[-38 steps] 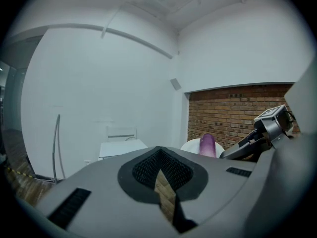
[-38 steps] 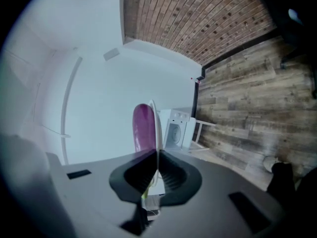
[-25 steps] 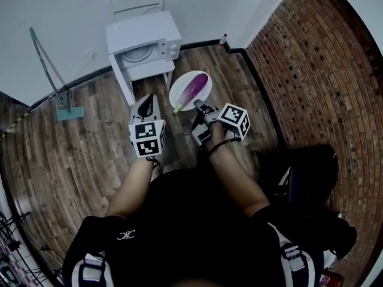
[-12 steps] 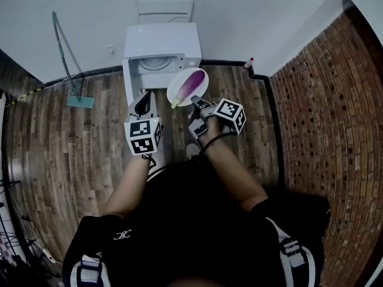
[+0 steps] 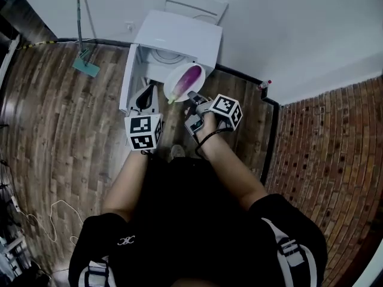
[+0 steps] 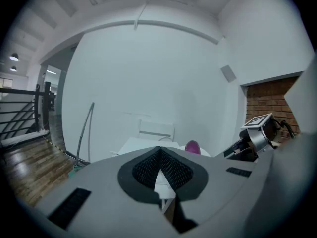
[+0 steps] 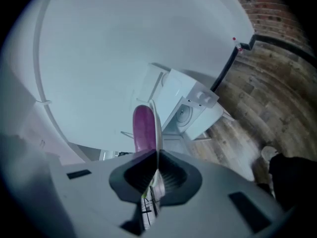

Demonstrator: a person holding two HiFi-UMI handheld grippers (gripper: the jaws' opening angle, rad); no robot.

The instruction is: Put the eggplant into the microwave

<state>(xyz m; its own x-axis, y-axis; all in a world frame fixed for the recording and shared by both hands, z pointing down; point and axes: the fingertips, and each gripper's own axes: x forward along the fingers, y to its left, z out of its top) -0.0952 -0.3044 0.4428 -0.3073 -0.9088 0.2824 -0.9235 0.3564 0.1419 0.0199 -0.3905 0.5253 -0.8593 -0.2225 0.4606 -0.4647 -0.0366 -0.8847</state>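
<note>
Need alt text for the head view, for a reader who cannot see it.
Seen from above, the right tool grips the rim of a white plate carrying a purple eggplant, just before an open white microwave. The left tool is beside it, shut and empty, over a wooden floor.

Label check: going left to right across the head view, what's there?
Green-headed long-handled mop → left gripper → purple eggplant on round white plate → small red-capped bottle → red brick wall
</note>
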